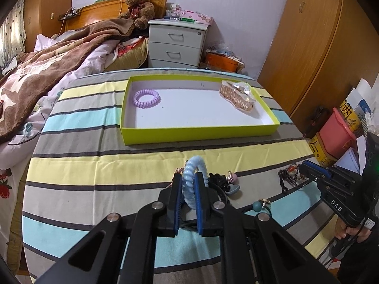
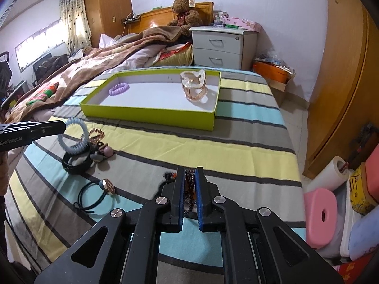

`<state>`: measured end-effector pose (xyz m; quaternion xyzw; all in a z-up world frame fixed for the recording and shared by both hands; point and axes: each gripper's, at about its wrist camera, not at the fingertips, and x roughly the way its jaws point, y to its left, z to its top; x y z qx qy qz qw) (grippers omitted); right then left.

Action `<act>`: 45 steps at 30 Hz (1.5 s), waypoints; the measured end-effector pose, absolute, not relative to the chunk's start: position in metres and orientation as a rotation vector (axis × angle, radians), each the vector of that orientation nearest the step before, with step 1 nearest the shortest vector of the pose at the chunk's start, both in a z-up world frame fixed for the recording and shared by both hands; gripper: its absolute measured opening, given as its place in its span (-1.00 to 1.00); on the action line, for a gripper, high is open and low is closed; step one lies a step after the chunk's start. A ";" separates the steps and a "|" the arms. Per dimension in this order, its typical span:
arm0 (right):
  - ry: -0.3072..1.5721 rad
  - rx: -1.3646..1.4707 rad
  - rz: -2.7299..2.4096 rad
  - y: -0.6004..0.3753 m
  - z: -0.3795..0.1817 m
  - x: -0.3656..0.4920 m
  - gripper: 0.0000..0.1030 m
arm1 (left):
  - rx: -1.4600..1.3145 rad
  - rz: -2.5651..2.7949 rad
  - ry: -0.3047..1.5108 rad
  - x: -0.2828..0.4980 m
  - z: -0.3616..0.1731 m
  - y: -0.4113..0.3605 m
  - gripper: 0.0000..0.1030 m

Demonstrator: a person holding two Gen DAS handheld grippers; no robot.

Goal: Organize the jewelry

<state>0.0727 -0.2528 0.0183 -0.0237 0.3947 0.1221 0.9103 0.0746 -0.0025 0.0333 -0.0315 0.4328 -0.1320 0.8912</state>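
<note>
Left wrist view: left tongs (image 1: 188, 182) pinch blue hair tie (image 1: 194, 177) | right tongs (image 2: 190, 177) clamp bead chain (image 2: 189, 184) | risk: dangling chain may snag, missing tray (image 1: 201, 132)

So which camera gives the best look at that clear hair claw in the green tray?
The right wrist view: the hair claw stands nearer the centre, its curved shell and teeth distinct. The left wrist view shows it lengthwise, at the tray's far right end.

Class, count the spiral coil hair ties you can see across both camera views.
2. A purple coil hair tie lies inside the green tray, left end. A light blue coil hair tie is clamped in the left gripper. Others may hide in the pile.
</note>
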 end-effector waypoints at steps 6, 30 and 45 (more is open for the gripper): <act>0.777 -0.046 0.247 -0.253 0.032 0.070 -0.84 | -0.068 -0.279 0.875 0.076 0.045 -0.001 -0.79; 0.795 -0.038 0.260 -0.250 0.024 0.073 -0.84 | -0.066 -0.324 1.016 0.093 0.000 -0.009 -0.40; 0.755 -0.046 0.252 -0.250 0.042 0.069 -0.84 | -0.073 -0.322 0.950 0.085 0.025 -0.003 -0.79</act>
